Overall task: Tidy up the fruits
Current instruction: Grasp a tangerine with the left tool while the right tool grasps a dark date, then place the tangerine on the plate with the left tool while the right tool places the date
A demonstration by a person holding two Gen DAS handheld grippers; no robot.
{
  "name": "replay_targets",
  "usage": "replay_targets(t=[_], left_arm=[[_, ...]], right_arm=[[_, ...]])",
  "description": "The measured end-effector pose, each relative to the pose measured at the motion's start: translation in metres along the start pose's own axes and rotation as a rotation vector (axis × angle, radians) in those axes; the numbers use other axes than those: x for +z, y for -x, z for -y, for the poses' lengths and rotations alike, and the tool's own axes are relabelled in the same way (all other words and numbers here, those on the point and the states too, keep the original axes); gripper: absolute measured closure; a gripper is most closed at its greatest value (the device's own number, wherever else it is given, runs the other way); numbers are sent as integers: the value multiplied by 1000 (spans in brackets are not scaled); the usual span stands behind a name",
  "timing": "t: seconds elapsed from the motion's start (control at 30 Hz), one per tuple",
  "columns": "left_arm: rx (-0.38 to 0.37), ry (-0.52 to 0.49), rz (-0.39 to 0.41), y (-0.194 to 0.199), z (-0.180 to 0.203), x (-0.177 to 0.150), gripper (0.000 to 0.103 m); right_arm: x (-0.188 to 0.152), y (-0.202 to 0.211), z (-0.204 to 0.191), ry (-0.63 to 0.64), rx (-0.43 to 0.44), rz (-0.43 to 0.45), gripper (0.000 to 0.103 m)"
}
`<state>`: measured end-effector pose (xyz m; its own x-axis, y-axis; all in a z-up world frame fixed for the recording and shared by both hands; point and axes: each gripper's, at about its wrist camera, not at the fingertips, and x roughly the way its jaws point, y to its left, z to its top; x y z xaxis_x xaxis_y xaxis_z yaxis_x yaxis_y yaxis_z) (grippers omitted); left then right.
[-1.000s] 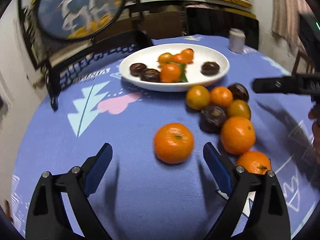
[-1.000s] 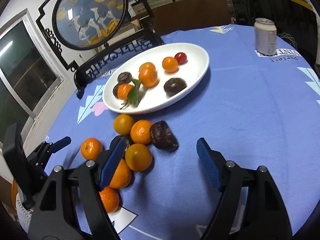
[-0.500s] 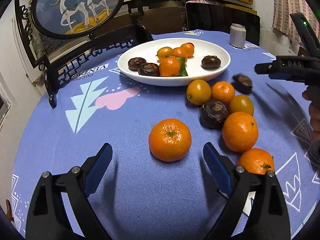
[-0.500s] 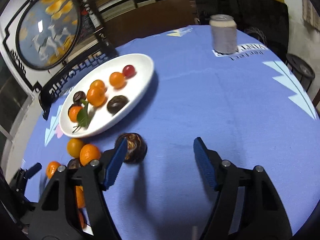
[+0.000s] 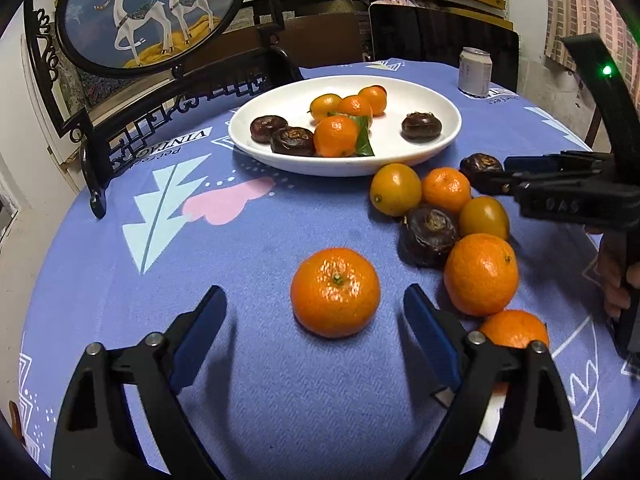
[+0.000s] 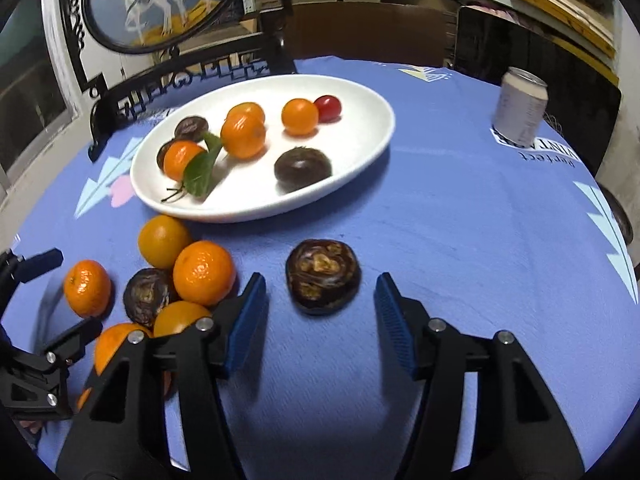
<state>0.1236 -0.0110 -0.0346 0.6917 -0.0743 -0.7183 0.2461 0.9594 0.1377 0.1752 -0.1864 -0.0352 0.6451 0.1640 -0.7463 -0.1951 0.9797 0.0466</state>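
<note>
A white oval plate point(image 5: 440, 148) point(image 6: 360, 168) holds several oranges and dark brown fruits. A cluster of oranges and dark fruits point(image 5: 452, 216) point(image 6: 180, 276) lies on the blue cloth beside it. My left gripper point(image 5: 316, 312) is open, and a lone mandarin point(image 5: 335, 292) point(image 6: 87, 288) lies between its fingertips, untouched. My right gripper point(image 6: 320, 296) is open around a dark brown fruit point(image 6: 323, 282) point(image 5: 480, 166) that lies apart from the cluster; it also shows from the side in the left wrist view point(image 5: 560, 192).
A drink can point(image 5: 475, 72) point(image 6: 520, 108) stands at the far right of the round table. A black ornamental stand with a round deer picture point(image 5: 152, 12) point(image 6: 160, 4) stands at the back left. A white paper scrap point(image 5: 492, 412) lies near the front right.
My right gripper has come down and closer, so the dark fruit now lies between its fingers. My left gripper edged toward the lone mandarin.
</note>
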Motion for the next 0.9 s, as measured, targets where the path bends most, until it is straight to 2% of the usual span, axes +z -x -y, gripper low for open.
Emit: replay_targets(t=[0.03,0.13,0.17,0.2,0.23,0.3,0.57,0.67,0.8,0.9], left_arm=[[-3,3,-6,-2,0,1,18],[-24,14,-32,-7,-2,1,29],[-26,16,-35,-8,-2,1,33],[-30,21,-39,-9,-3,1,39],[-41,26,-42,-9,-4,1,41],[-68,23,-39,-8,-3,1,56],[-55,59,-13,0,-11,0,57],[-47,93,21,8,-19,8,57],[-40,130,72,15,-30,39,57],[-34,135,96,11,-34,69,57]], right_arm=[[1,-3,-1,1,6,-11,48],[2,-7,-2,-8,15,-24,50],[2,-7,-1,-11,12,-25,53],[2,-6,-1,-13,9,-23,61],[2,-6,-1,-10,17,-24,62],[1,-6,-2,-3,11,-23,62],[-8,9,3,-19,35,-18,62],[-8,27,10,-52,50,21,62],[6,55,18,-84,71,106,62],[22,61,22,-99,82,131,62]])
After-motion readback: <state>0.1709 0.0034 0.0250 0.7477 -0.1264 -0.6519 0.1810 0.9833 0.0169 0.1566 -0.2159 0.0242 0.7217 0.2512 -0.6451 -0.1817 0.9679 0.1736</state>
